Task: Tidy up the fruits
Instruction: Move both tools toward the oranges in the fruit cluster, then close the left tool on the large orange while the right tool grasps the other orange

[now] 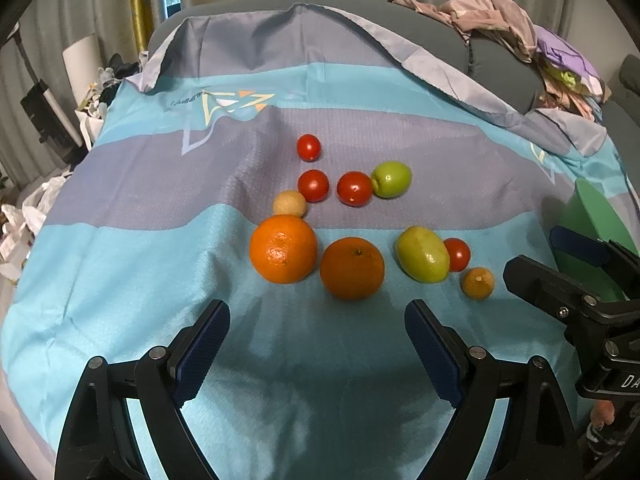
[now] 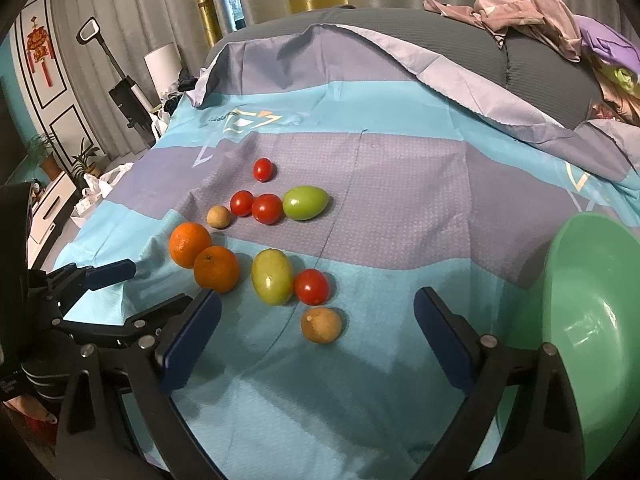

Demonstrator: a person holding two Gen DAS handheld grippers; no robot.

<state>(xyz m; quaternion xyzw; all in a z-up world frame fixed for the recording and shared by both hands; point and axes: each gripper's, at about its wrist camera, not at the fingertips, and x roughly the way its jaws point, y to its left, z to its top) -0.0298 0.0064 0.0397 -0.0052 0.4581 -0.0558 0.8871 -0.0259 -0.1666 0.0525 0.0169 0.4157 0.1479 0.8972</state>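
right hand-held gripper (image 2: 316,344): spread, closing, nothing pinched | small brown fruit (image 2: 321,325) straight ahead between its jaws | nearer than left hand-held gripper (image 1: 318,350), also spread | green bowl (image 2: 592,320) right

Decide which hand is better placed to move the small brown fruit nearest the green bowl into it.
Right. The right gripper is open with the small brown fruit just ahead between its fingers, and the green bowl beside it. The left gripper faces the oranges.

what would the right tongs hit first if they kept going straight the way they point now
Most likely the small brown fruit, which lies nearest ahead between the open right tongs on the bedsheet. Depth is hard to judge, so they might meet the sheet first.
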